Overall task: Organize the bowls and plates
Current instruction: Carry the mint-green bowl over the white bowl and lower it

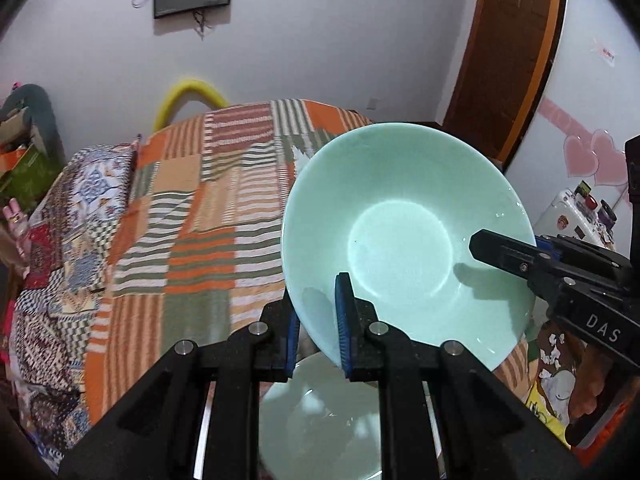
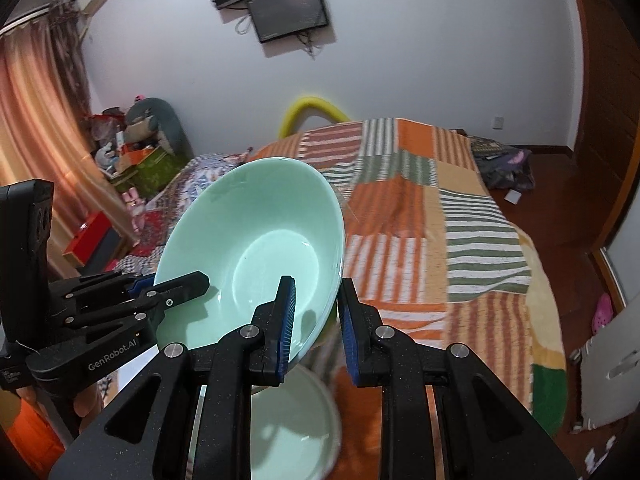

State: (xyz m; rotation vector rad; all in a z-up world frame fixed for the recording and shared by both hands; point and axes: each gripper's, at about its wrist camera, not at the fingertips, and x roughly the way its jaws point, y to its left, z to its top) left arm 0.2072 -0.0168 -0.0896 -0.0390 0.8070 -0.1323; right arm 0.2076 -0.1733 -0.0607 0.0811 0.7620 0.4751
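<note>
Both tools are pinching one pale green bowl (image 1: 404, 240) and holding it up over the bed, tilted so its hollow faces them. From where the left tool (image 1: 318, 328) looks, its blue-padded fingers (image 1: 343, 320) are pressed on the bowl's near rim, one pad inside the bowl and the other behind the wall. The right tool (image 1: 486, 246) comes in from the right side, its black finger lying inside the bowl against the wall, with the other finger hidden behind it. White letters reading "DAS" run along that tool's body.

Seen from the right tool (image 2: 316, 324), the bowl (image 2: 256, 248) sits between its blue pads, the rim caught at the bowl's lower right edge. The left tool (image 2: 182, 282) grips the opposite edge, and its side carries the words "GenRobot.AI" in pale print.

Below the raised bowl lies a second pale dish (image 1: 320, 424), whitish green, partly hidden behind the tool's arms; whether it is a plate or another bowl I cannot tell.

Behind all this stretches a bed (image 2: 420, 216) covered by a patchwork quilt (image 1: 192, 216) of orange, green and white stripes. A dark screen (image 2: 288, 10) hangs on the white wall, and a brown wooden door (image 1: 512, 52) stands to the right.
</note>
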